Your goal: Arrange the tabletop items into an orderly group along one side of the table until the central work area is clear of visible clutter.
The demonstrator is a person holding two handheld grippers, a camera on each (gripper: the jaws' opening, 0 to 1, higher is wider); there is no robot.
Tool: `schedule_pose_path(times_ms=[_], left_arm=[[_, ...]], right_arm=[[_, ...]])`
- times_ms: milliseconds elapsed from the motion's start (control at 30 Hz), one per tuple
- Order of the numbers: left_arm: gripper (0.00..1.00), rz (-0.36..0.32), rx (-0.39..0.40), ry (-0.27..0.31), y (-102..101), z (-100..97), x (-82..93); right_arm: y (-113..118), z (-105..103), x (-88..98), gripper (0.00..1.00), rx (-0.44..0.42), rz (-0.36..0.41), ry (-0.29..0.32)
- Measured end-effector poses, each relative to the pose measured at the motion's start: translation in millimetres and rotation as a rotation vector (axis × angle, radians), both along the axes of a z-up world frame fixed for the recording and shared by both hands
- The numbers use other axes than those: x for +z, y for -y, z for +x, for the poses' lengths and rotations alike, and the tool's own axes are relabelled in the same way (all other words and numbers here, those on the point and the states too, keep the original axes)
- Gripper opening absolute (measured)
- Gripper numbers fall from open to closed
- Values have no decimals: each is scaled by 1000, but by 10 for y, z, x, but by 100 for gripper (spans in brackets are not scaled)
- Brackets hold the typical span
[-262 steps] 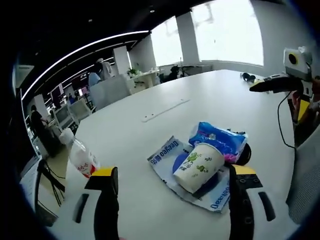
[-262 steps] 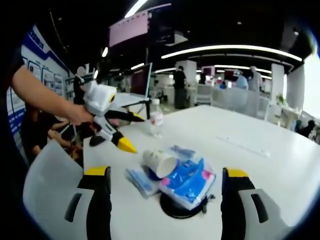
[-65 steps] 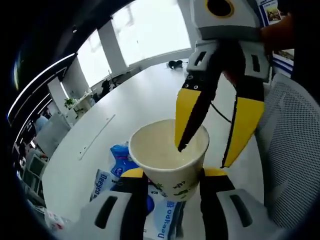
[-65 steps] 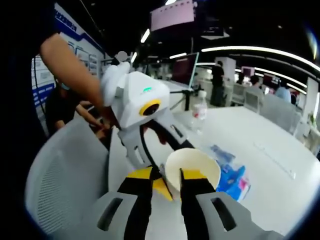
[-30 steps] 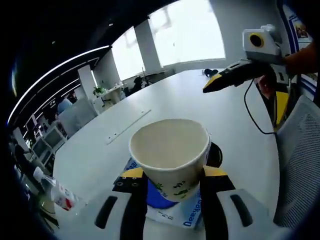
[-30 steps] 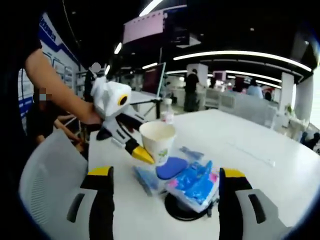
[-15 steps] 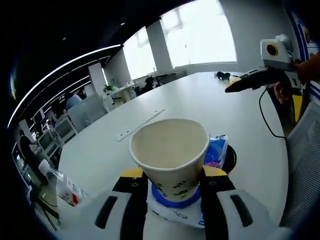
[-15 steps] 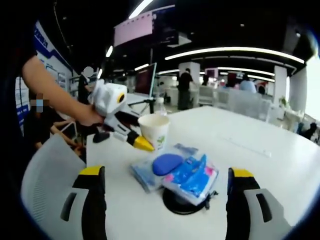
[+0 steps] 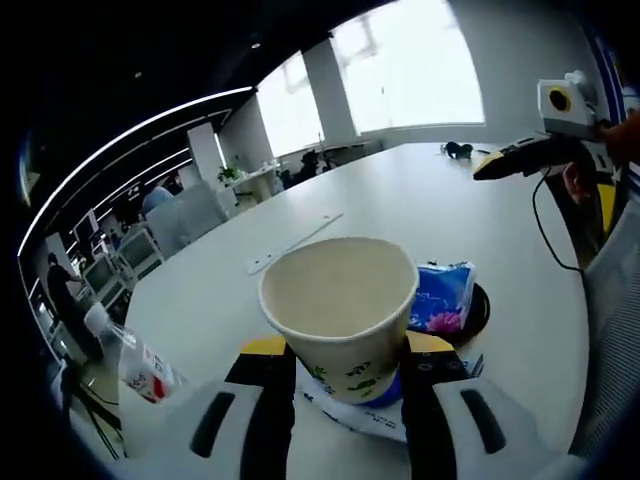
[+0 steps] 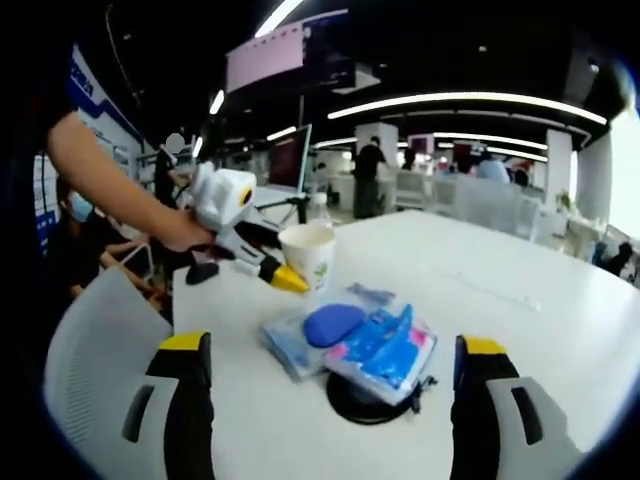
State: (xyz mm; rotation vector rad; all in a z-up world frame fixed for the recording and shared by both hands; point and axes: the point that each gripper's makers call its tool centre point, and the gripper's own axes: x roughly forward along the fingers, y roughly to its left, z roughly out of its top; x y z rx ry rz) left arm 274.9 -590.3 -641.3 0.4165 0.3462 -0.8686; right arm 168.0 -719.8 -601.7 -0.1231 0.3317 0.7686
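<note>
My left gripper (image 9: 345, 352) is shut on a white paper cup (image 9: 340, 300) with green print, held upright above the table. In the right gripper view the same cup (image 10: 309, 255) hangs in the left gripper (image 10: 270, 274) over the table's left part. Under it lie a blue tissue pack (image 9: 441, 297) (image 10: 383, 349), a round blue lid (image 10: 331, 324), a blue printed wrapper (image 10: 288, 348) and a black round disc (image 10: 370, 398). My right gripper (image 10: 330, 388) is open, close to the pile with nothing between its fingers; it also shows far right as the right gripper (image 9: 505, 163).
A water bottle (image 9: 135, 357) with a red label stands near the table's left edge. A white strip (image 9: 295, 243) lies on the white table (image 9: 390, 200). A mesh chair back (image 10: 85, 370) is at the left. A person's arm (image 10: 110, 175) holds the left gripper. Desks and people fill the background.
The left gripper carries the cup a little further left, away from the pile. The right gripper stays open and almost still.
</note>
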Motion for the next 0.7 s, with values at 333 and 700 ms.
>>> schedule_pose_path(times_ms=[333,700], left_arm=[[40,-14,69,-10,-180,208,-115],[40,-15,99,-18,-298,337,-246]], right_arm=[[58,14,-71,100,-10,-17,-22],[35,30,-208,100,0,-50,-52]])
